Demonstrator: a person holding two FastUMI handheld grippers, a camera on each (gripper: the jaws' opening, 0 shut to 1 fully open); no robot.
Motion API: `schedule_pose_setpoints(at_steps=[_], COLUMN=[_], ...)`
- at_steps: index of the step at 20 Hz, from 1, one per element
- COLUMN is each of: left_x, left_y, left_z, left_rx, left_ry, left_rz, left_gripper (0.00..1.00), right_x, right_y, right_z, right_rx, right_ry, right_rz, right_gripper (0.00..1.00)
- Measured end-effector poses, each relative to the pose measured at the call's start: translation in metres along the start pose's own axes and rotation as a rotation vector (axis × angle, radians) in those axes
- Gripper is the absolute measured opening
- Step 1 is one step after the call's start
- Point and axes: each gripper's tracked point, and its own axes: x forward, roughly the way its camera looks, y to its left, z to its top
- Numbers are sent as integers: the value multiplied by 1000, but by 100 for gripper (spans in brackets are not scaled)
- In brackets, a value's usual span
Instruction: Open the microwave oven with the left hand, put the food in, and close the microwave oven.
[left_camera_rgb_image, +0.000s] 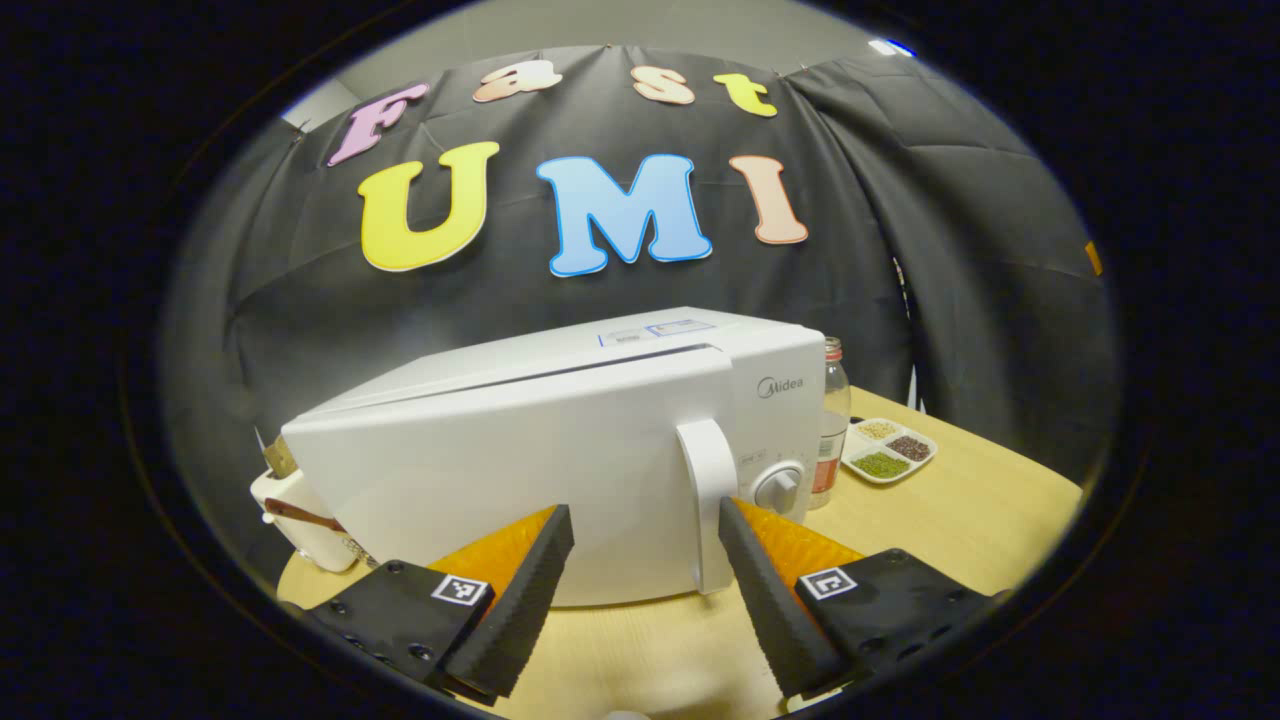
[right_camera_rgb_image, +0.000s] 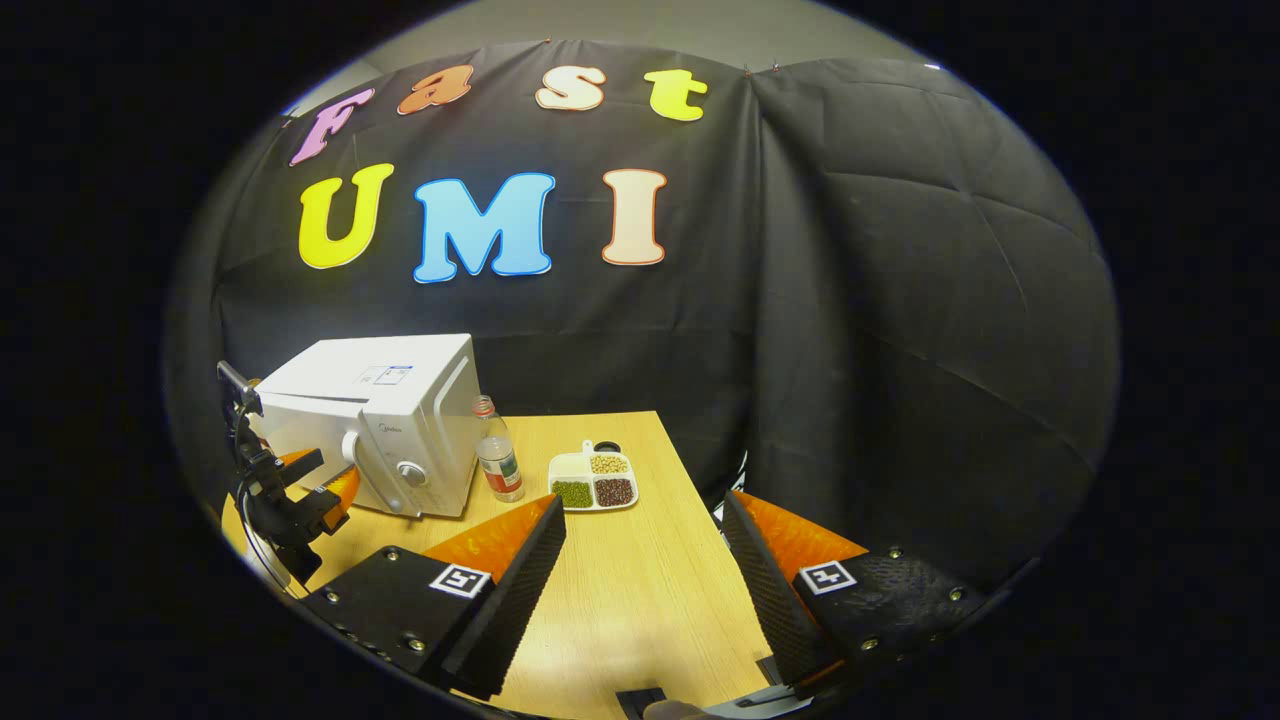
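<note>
A white microwave stands on the wooden table, door closed, its vertical handle at the door's right edge above a round dial. My left gripper is open right in front of the door, its right finger close beside the handle, nothing between the fingers. The food is a white three-part dish of beans and grains, standing right of the microwave. My right gripper hovers open over the table's near part, short of the dish. The left gripper shows at the microwave's front.
A clear bottle with a red label stands between microwave and dish. A white appliance with a brown handle sits left of the microwave. The table's right edge runs near the black cloth wall.
</note>
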Motion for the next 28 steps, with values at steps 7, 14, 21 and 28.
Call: schedule_pose_setpoints(at_steps=[7,14,21,28], left_x=[1,13,-25,-161], left_y=[0,-9,-21,-21], left_z=[-1,-4,4,127], left_rx=[-31,-28,-19,-25], left_ry=[-4,8,26,-134], left_rz=[10,36,34,66], left_gripper=[100,98,96,94], right_x=[1,-6,-23,-51], right_y=[4,11,7,18], right_z=[-4,-6,-3,34], right_rx=[-3,-13,-26,-24], right_ry=[10,14,-20,-131], right_rz=[17,46,65,183], right_gripper=[96,96,96,96])
